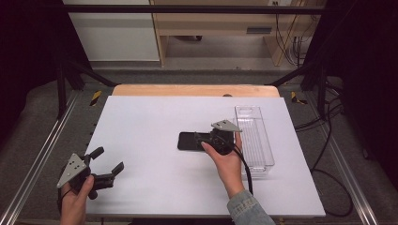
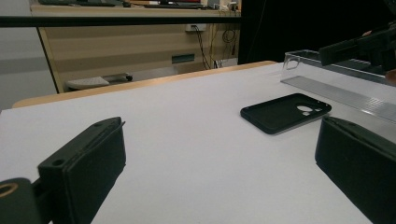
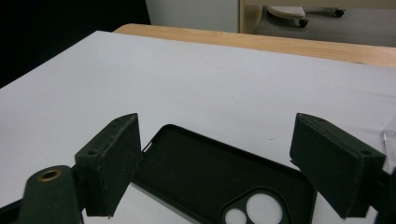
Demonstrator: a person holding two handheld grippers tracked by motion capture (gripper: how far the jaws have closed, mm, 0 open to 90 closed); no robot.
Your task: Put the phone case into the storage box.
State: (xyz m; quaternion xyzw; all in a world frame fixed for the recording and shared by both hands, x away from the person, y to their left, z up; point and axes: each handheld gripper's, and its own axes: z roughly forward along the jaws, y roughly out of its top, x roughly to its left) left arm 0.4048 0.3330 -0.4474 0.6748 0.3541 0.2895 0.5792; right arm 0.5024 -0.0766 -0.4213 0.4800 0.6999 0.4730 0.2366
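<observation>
Black soft-plastic phone case (image 1: 190, 140) flat on white table top (image 1: 141, 131), hollow side up, camera cutout toward clear rectangular plastic bin (image 1: 256, 136) standing just beside on the right. Case not in bin, not lifted. Right gripper (image 1: 202, 139) low over the case's cutout end, jaws spread wide, straddling the case in the right gripper view (image 3: 205, 182); pads apart from the case edges, no pinch yet. Left gripper (image 1: 107, 161) parked near the front-left corner, well apart from case, jaws wide, nothing between; case visible ahead in the left gripper view (image 2: 286, 112).

Judged progress: early, approach done, grasp pending. Left to do: close on case edges, lift, probably move to the bin. Bin looks empty as far as visible.
</observation>
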